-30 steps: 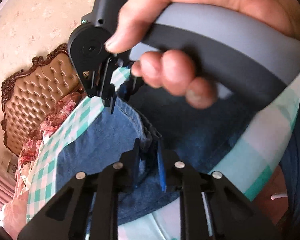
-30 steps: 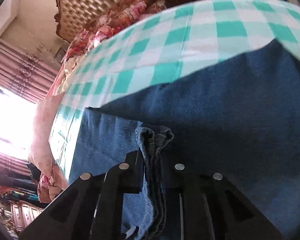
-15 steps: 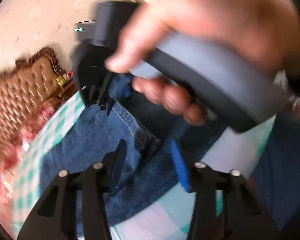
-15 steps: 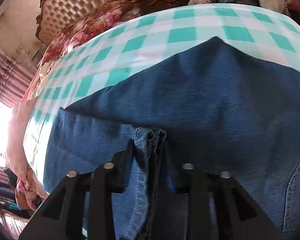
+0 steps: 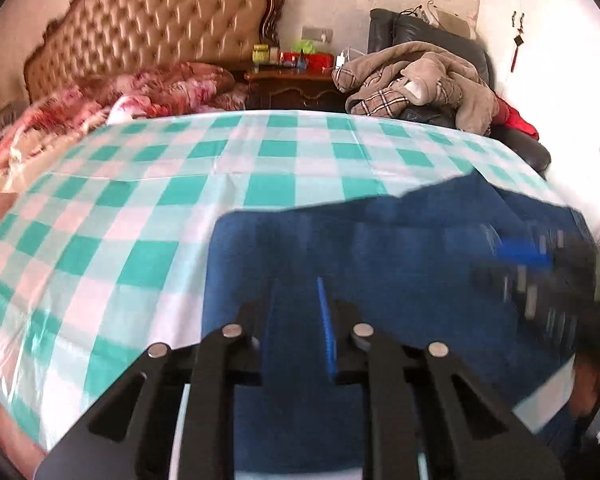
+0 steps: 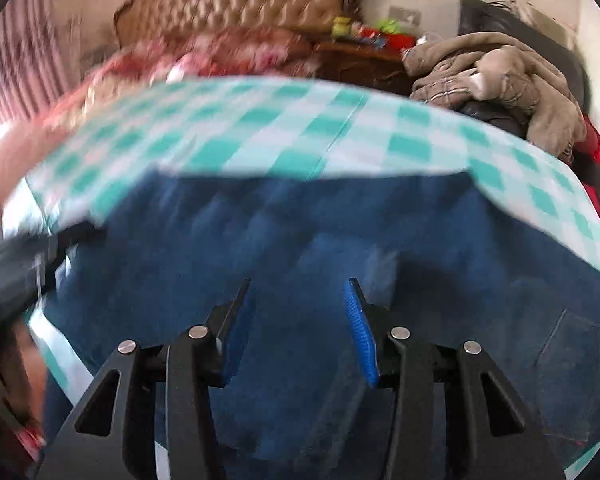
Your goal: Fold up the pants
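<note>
Blue jeans (image 5: pixel 380 248) lie folded flat on a table under a green-and-white checked cloth (image 5: pixel 140 200). My left gripper (image 5: pixel 298 284) hovers over their left part. Its jaws are closing to a narrow gap, and only the flat denim below shows through it. The right gripper (image 5: pixel 540 280) is a dark blur at the right edge of this view. In the right wrist view my right gripper (image 6: pixel 298 284) hangs over the jeans (image 6: pixel 300 232). Its jaws are opening wide and hold nothing. The left gripper (image 6: pixel 20 264) blurs past at the left.
Behind the table stands a bed with a tufted headboard (image 5: pixel 152 32) and floral bedding (image 5: pixel 140 88). A dark nightstand (image 5: pixel 292 84) carries small items. A dark chair heaped with clothes (image 5: pixel 420 80) stands at the back right. The checked cloth (image 6: pixel 260 132) reaches the far edge.
Both grippers have let go of the bunched denim edge they pinched a second ago and have drawn apart. The left one rolled level and swung left. The jeans now lie flat.
</note>
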`<state>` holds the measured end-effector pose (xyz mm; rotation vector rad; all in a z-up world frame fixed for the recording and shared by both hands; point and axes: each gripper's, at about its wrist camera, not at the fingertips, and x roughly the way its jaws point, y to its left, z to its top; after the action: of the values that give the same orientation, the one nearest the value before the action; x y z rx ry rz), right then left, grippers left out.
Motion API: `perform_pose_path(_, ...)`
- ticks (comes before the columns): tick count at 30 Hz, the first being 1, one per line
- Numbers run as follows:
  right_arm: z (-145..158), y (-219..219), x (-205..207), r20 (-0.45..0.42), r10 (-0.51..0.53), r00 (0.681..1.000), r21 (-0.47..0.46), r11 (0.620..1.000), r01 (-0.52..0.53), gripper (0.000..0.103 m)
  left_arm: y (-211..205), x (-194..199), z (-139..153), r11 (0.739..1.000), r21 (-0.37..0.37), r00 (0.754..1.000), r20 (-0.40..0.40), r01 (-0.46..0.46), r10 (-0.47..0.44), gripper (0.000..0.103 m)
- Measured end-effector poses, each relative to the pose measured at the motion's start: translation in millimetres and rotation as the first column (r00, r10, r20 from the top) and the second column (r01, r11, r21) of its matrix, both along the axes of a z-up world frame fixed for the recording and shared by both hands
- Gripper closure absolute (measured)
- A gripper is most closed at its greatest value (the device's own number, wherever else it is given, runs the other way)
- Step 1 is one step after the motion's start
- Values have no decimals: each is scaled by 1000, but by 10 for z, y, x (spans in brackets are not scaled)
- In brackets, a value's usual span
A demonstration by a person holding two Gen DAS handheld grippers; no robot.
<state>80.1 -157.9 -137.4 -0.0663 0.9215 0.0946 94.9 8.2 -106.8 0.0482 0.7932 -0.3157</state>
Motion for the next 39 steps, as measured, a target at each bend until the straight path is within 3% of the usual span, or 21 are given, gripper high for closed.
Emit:
perform_pose_path(2,-155,45,-29,-14,-6,1000,-67,998,5,59,64,296,10,1000,-11,999,-27,23,-23,83)
perform_pose_path(4,-250,-4,-47,-15,-8,1000,-46,999,7,60,126,665,-110,998,-33,992,-110,51,-54,83)
perform_pose_path(6,-273,22,-48,-14,3,1000,-60,998,-4,60,217,916,-327,999,30,985,-172,23,-18,83)
perform_pose_path(8,-282,15,-31,-17,2,1000,-56,998,-3,60,328,997,-415,1000,10,981,-193,16,-14,93)
perform_pose_path(12,-276,22,-74,-12,1,1000,-65,998,-2,60,500,1057,-380,999,-5,983,-182,-35,33,97)
perform_pose_path(16,-256,8,-112,-11,7,1000,-55,998,-8,60,725,620,-163,988,-141,992,-115,-63,47,86)
perform_pose_path(22,-255,16,-138,0,11,1000,-59,998,-11,59,770,-153,-445,995,26,990,-104,-98,100,86)
perform_pose_path(24,-257,19,-136,-4,13,1000,-65,998,-13,59,829,-317,-504,992,24,989,-82,-124,126,85)
perform_pose_path(27,-206,-12,-112,-39,2,999,-47,999,-4,58,901,-426,-421,989,-10,986,-70,-149,148,79)
perform_pose_path(30,-7,-99,-186,25,-32,999,-13,999,33,51,965,-519,-312,983,-127,990,-63,-134,127,70)
perform_pose_path(34,-91,-213,-168,-9,-76,997,-57,995,76,51,855,-535,-492,991,-51,988,-102,-121,116,67)
perform_pose_path(36,-225,-266,-158,-47,-84,995,-82,993,80,47,872,-556,-506,989,-67,987,-102,-133,126,67)
perform_pose_path(39,-246,-341,-175,-30,-100,995,-64,993,98,38,947,-563,-464,981,-114,985,-95,-155,144,58)
